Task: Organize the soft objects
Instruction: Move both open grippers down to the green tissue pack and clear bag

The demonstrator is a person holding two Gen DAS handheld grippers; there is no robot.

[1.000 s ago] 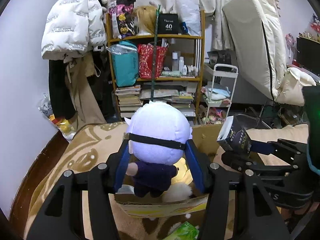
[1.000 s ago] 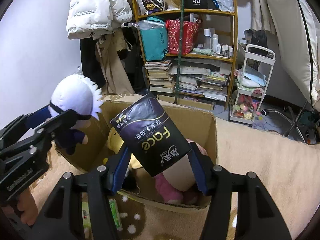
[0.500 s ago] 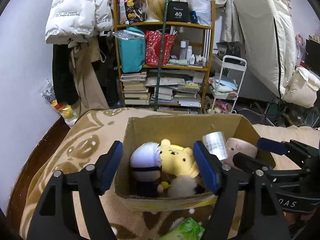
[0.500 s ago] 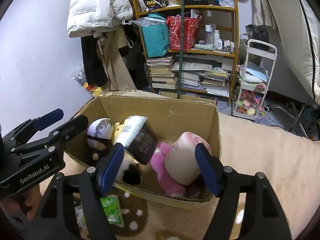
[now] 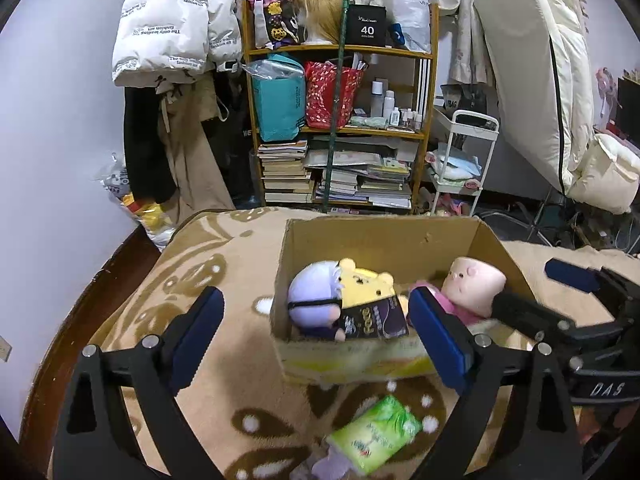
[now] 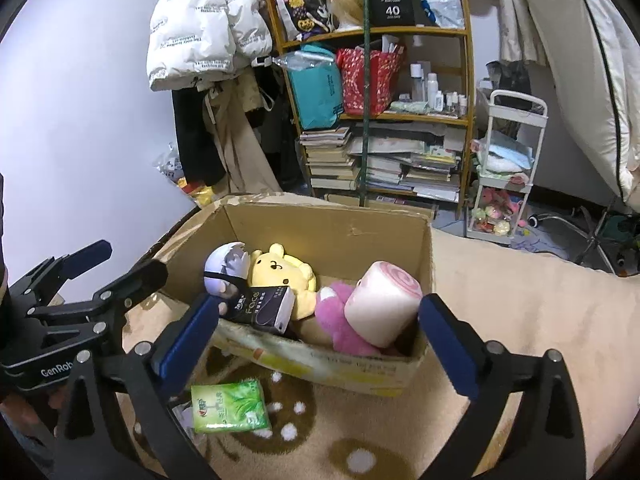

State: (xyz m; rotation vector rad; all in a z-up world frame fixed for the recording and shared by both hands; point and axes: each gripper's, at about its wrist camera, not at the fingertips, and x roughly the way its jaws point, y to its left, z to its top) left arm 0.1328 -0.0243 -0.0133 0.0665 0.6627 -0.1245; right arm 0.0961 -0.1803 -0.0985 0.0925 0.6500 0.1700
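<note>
A cardboard box (image 5: 384, 240) (image 6: 332, 236) stands on the patterned blanket. Inside lie a white-haired doll (image 5: 314, 300) (image 6: 224, 270), a yellow bear plush (image 5: 364, 286) (image 6: 284, 276), a black tissue pack (image 5: 374, 320) (image 6: 266, 308) and a pink plush with a big pale head (image 5: 474, 288) (image 6: 380, 304). A green tissue pack (image 5: 374, 434) (image 6: 228, 406) lies on the blanket in front of the box. My left gripper (image 5: 316, 344) is open and empty, held back from the box front. My right gripper (image 6: 320, 344) is open and empty, also in front of the box.
A wooden shelf (image 5: 340, 120) with bags, books and bottles stands behind. Coats (image 5: 172, 40) hang at the left. A white cart (image 5: 460, 168) and a leaning mattress (image 5: 540, 80) are at the right. The bed's dark wooden edge (image 5: 80, 312) runs along the left.
The doll left my left gripper and the black tissue pack left my right gripper; both now lie in the box. Both grippers opened and pulled back from the box.
</note>
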